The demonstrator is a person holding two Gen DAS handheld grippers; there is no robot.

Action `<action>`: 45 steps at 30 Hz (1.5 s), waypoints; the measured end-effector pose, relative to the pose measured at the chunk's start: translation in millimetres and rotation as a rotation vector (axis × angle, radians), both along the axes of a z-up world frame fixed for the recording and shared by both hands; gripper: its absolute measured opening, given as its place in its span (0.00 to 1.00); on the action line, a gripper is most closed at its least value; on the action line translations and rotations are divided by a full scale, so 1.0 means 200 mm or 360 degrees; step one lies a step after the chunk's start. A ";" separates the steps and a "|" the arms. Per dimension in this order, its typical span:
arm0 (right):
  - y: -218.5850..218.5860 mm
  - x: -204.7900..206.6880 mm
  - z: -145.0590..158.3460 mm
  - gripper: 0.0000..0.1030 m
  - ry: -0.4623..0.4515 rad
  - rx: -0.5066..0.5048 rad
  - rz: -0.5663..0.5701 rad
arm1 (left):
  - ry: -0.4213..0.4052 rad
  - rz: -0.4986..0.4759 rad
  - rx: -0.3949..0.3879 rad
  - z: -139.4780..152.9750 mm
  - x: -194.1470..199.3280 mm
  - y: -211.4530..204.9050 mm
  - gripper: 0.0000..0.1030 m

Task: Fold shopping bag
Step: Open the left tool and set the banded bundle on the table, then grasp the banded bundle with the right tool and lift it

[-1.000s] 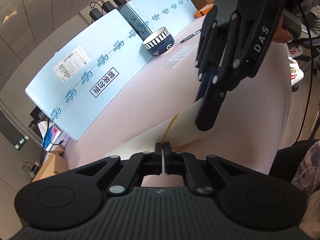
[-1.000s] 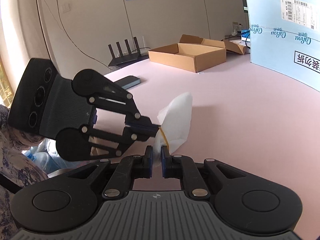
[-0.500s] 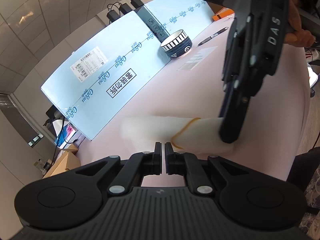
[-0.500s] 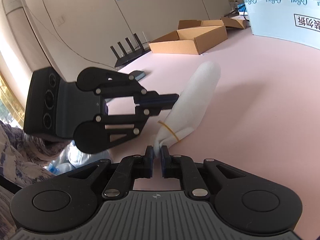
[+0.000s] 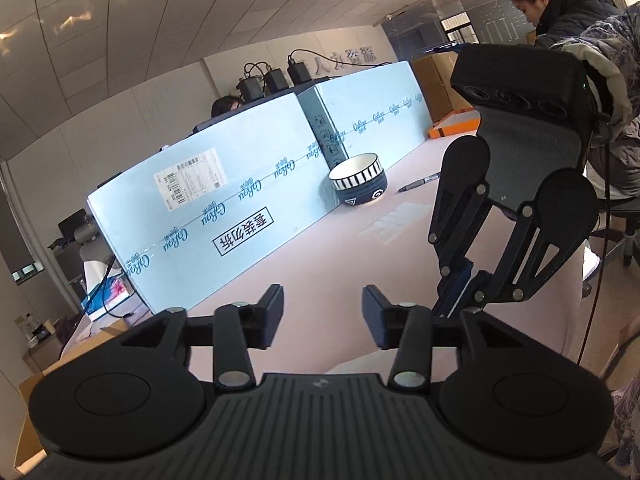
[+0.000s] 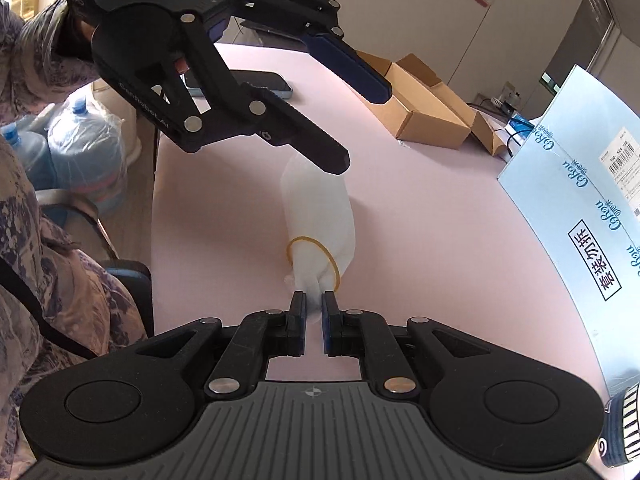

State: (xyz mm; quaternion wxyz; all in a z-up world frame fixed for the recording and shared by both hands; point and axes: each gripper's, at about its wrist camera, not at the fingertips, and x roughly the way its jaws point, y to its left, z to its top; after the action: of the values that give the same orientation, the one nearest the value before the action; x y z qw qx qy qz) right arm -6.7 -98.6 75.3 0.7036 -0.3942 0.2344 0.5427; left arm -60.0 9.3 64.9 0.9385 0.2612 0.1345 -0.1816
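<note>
The shopping bag (image 6: 320, 216) is a white rolled bundle with a yellow rubber band (image 6: 314, 256) around its near end. It lies on the pink table (image 6: 440, 240). My right gripper (image 6: 314, 312) is shut on the bag's near tip. My left gripper (image 6: 360, 128) hangs open above the bag's far end, holding nothing. In the left wrist view my left gripper (image 5: 322, 312) is open and empty, and the right gripper (image 5: 460, 300) points down at the table to its right. A sliver of the bag (image 5: 352, 364) shows under the left gripper.
Tall light-blue boxes (image 5: 240, 208) stand along the table's far side. A striped bowl (image 5: 358, 178) and a pen (image 5: 418, 182) lie near them. Open cardboard boxes (image 6: 424, 108) and a phone (image 6: 256, 82) sit at the table's other end. Water jugs (image 6: 80, 148) stand on the floor.
My left gripper has opened, let go of the bag and lifted above it. The bag now lies on the table, held only by my right gripper.
</note>
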 end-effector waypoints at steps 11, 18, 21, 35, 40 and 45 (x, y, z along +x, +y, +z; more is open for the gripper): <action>-0.25 0.20 0.05 0.52 0.0009 0.0221 -0.0444 | 0.0178 0.0029 -0.0089 -0.08 0.07 0.15 0.59; -0.24 0.08 0.11 0.64 -0.0052 0.0223 -0.0455 | 0.0373 -0.0023 -0.0086 -0.07 0.16 0.13 0.82; -0.17 0.02 0.10 0.64 -0.0091 0.0132 -0.0376 | 0.0437 -0.0075 -0.0035 -0.06 0.21 0.10 0.82; 0.21 0.17 -0.12 0.23 -0.0031 -0.0172 -0.0165 | 0.0655 -0.0181 0.0183 -0.20 0.39 0.09 0.49; 0.22 0.17 -0.10 0.11 -0.0039 -0.0162 -0.0158 | 0.0757 -0.0207 0.0141 -0.18 0.40 0.12 0.04; 0.27 0.17 0.03 0.10 -0.0144 -0.0077 -0.0139 | 0.0610 -0.0156 0.0173 -0.02 0.35 0.25 0.04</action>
State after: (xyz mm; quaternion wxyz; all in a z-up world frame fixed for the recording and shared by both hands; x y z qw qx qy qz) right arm 28.1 -44.4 81.5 0.7268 -0.4247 0.2323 0.4873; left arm 10.8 58.4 60.0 0.8703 0.2785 0.3073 -0.2658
